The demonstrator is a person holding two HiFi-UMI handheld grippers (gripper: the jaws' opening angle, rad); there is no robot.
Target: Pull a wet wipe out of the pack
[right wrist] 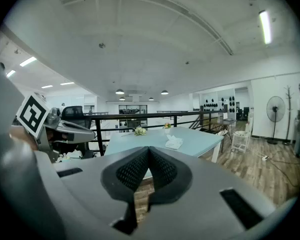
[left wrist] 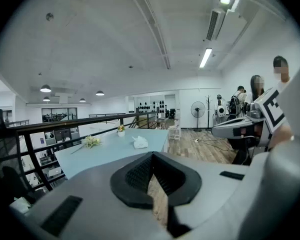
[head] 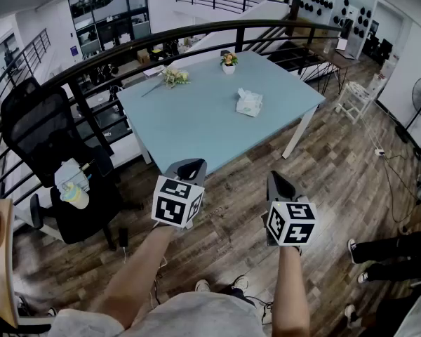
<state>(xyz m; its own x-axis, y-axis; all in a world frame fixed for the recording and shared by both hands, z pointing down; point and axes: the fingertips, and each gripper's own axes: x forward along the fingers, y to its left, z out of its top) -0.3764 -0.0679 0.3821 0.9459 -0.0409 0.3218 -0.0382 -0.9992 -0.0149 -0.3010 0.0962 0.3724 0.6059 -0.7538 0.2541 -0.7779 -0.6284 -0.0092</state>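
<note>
The wet wipe pack [head: 249,103] is a whitish packet with a wipe sticking up, lying on the right half of the light blue table [head: 196,118]. It shows small in the left gripper view [left wrist: 139,142] and in the right gripper view [right wrist: 174,143]. My left gripper [head: 191,167] and right gripper [head: 278,182] hang side by side over the wood floor, short of the table's near edge and well away from the pack. Both are shut with their pads together and nothing between them.
A small flower pot [head: 229,62] and a loose bunch of flowers [head: 174,76] lie at the table's far side. A black railing [head: 77,69] curves behind the table. A black office chair [head: 49,153] stands at the left. A person's legs [head: 393,248] show at the right.
</note>
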